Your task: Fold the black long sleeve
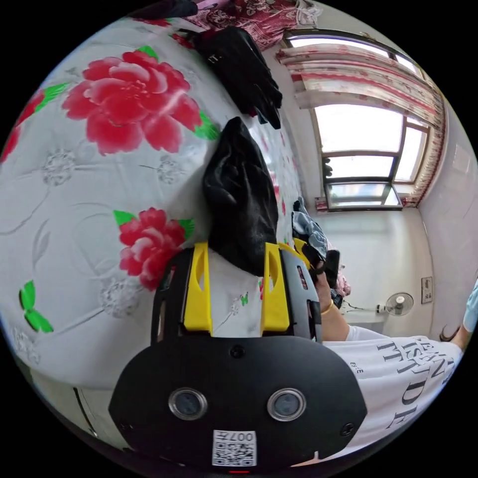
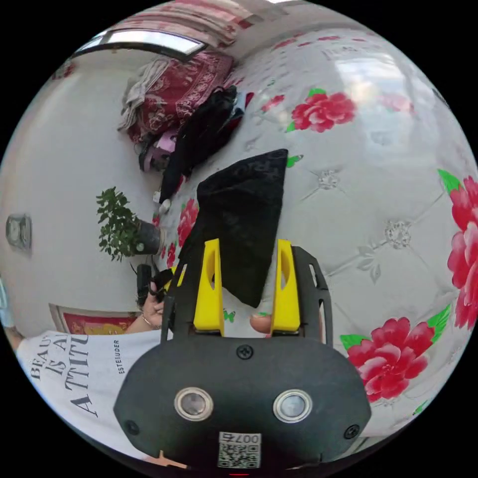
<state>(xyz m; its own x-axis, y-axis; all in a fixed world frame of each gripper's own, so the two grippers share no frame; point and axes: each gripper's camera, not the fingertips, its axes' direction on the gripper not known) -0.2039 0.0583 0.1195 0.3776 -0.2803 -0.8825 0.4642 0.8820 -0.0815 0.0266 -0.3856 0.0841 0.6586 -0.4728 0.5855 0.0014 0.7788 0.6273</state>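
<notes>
The black long sleeve (image 1: pixel 241 199) lies folded small on the flowered bed sheet (image 1: pixel 89 199), near the bed's edge by the person. Both the left gripper (image 1: pixel 234 259) and the right gripper (image 2: pixel 247 259) stand wide open over its near end, gripping nothing.

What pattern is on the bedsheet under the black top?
White bedsheet with big red flowers and green leaves, clearest in the left gripper view.
</notes>
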